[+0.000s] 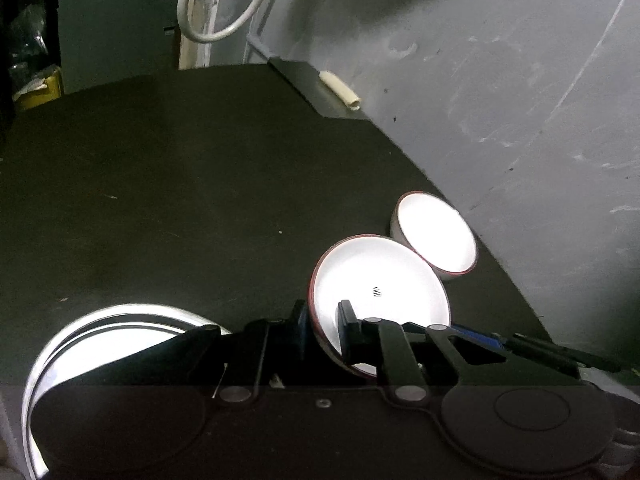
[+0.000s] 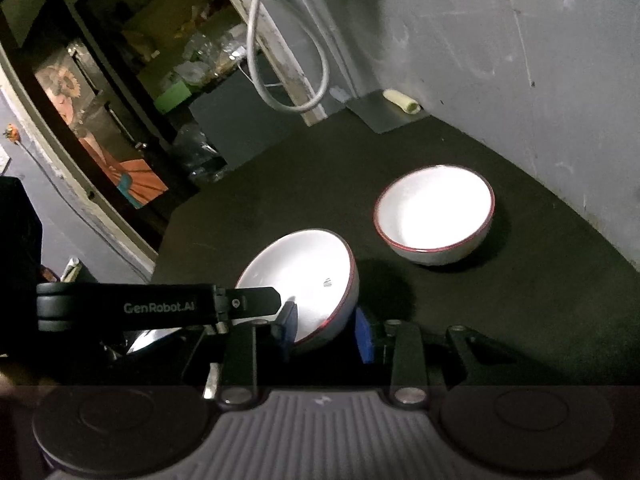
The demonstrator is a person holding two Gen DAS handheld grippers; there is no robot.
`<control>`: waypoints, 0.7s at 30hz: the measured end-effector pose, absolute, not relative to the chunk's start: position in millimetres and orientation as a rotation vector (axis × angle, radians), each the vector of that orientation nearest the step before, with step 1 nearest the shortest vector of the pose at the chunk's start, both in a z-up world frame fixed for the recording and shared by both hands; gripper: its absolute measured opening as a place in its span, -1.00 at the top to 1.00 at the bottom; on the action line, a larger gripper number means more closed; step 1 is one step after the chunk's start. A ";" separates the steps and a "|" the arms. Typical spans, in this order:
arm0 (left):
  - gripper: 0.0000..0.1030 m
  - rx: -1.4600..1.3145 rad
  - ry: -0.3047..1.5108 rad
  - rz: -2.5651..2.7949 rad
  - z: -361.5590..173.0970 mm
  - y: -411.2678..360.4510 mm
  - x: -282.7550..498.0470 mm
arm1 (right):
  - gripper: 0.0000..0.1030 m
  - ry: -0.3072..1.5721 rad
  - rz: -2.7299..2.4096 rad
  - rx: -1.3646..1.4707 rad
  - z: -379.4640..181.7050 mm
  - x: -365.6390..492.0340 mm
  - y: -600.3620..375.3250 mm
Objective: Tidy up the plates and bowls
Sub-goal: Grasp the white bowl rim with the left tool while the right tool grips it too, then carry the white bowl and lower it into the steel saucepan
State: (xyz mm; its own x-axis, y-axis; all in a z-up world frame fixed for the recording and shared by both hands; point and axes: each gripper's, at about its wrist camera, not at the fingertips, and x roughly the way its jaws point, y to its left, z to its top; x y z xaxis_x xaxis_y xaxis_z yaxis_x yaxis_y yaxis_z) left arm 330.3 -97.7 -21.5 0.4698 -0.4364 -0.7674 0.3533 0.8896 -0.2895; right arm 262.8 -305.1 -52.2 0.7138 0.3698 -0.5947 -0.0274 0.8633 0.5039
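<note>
Both jaws clamp the tilted bowl (image 2: pixel 304 280) rim: left gripper (image 1: pixel 324 320), right gripper (image 2: pixel 326 330). Second bowl (image 2: pixel 434 214) upright near worktop (image 2: pixel 280 184) back edge.

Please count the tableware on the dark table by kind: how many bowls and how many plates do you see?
Bowls: 2, the tilted bowl and the upright bowl.
Plates: 1, the plate, partly hidden.
Total: 3.

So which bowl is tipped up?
The near bowl pinched in the right gripper's jaws is tilted; the far bowl by the wall sits flat.
</note>
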 end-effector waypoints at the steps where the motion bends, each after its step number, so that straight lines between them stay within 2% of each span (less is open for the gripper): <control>1: 0.68 -0.099 0.959 -0.487 -17.5 -94.6 326.2 | 0.31 0.740 0.234 0.487 -47.8 258.3 -303.5; 21: 0.68 -0.148 0.849 -0.509 36.6 -25.6 212.8 | 0.31 0.652 0.286 0.433 14.7 150.5 -253.0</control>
